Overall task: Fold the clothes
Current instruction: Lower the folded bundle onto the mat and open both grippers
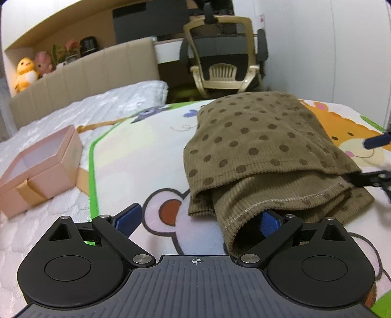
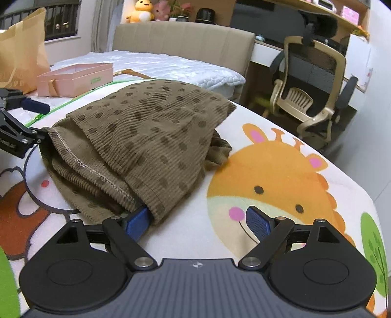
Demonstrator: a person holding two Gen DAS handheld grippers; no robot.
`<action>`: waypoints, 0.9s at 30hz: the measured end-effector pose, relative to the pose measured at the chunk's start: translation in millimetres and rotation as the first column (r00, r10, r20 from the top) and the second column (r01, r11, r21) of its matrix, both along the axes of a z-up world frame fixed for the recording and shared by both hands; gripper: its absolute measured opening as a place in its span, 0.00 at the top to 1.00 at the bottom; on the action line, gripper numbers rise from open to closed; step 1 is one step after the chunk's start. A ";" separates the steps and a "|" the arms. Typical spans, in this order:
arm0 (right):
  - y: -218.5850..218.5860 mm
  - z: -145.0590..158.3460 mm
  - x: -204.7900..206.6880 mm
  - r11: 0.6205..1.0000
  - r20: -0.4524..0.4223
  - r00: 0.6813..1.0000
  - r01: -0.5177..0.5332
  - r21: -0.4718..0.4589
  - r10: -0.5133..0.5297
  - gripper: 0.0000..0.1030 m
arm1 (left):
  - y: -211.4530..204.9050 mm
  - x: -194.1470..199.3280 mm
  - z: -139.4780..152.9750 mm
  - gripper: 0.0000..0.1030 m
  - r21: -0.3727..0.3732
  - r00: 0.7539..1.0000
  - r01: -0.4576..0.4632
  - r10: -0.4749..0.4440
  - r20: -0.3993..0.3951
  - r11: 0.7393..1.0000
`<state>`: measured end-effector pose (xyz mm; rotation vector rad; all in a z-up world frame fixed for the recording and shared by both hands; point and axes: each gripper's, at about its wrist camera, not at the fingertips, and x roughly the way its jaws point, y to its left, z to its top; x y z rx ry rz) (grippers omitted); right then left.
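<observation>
A brown corduroy garment with dark dots (image 1: 264,146) (image 2: 146,137) lies folded in a loose bundle on the cartoon blanket (image 1: 136,156) (image 2: 281,171). My left gripper (image 1: 199,220) stands open at the bundle's near left corner; its right pad (image 1: 270,222) is tucked into the fold and its left pad (image 1: 128,219) rests over bare blanket. My right gripper (image 2: 198,221) is open too, its left pad (image 2: 138,220) slipped under the garment's near edge and its right pad (image 2: 257,222) over the giraffe print. Each gripper shows at the edge of the other's view (image 1: 376,159) (image 2: 27,119).
A pink gift box (image 1: 41,171) (image 2: 75,79) sits on the white mattress to the left of the blanket. A paper bag (image 2: 22,49) stands behind it. An office chair (image 1: 224,56) (image 2: 315,88) stands past the bed's far edge, with plush toys (image 2: 149,9) above the headboard.
</observation>
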<state>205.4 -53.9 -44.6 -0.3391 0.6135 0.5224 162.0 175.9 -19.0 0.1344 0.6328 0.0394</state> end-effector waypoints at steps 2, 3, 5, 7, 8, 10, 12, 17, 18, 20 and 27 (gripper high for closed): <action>-0.2 6.2 -10.2 0.998 0.000 0.999 -0.047 0.033 0.047 0.15 | 4.2 2.0 -0.5 0.03 -0.010 1.000 -0.008 0.008 -0.007 1.000; 2.5 9.2 -16.1 0.996 0.001 0.997 -0.082 0.048 0.082 0.11 | 6.0 2.9 -0.7 0.03 -0.014 1.000 -0.012 0.011 -0.010 1.000; 16.1 8.0 -24.4 0.989 0.013 0.990 -0.142 0.033 0.142 0.08 | 6.5 4.0 -1.3 0.03 -0.021 1.000 -0.013 0.012 -0.015 1.000; 33.2 3.8 -31.4 0.980 0.026 0.980 -0.197 -0.001 0.197 0.08 | 6.7 3.4 -0.7 0.03 -0.027 1.000 -0.017 0.017 -0.014 0.999; 42.1 1.1 -33.1 0.977 0.033 0.976 -0.213 -0.022 0.214 0.08 | 6.7 2.9 -0.2 0.03 -0.030 1.000 -0.019 0.018 -0.013 0.999; 57.1 -5.5 -28.3 0.978 0.066 0.979 -0.189 -0.082 0.195 0.08 | 6.8 1.1 1.6 0.03 -0.034 1.000 -0.020 0.020 -0.011 0.999; 58.9 -7.5 -18.4 0.980 0.102 0.980 -0.156 -0.124 0.169 0.09 | 7.6 -1.3 3.6 0.03 -0.042 1.000 -0.020 0.019 -0.007 0.999; 36.0 -4.7 3.2 0.986 0.145 0.988 -0.032 -0.163 0.056 0.09 | -0.5 -1.8 1.8 0.02 -0.126 1.000 0.014 -0.016 -0.017 0.992; 30.1 -3.9 6.9 0.986 0.150 0.988 -0.003 -0.167 0.028 0.09 | -4.8 -0.9 -0.2 0.02 -0.129 0.999 0.022 -0.025 -0.020 0.991; 18.1 -2.3 14.2 0.983 0.159 0.987 0.054 -0.174 -0.026 0.11 | -10.3 1.8 -4.6 0.02 -0.124 0.999 0.033 -0.036 -0.029 0.992; -34.9 28.5 25.5 0.982 -0.034 0.998 0.064 0.178 -0.059 0.12 | -1.4 -5.8 22.2 0.03 -0.246 0.992 0.123 -0.114 0.050 0.961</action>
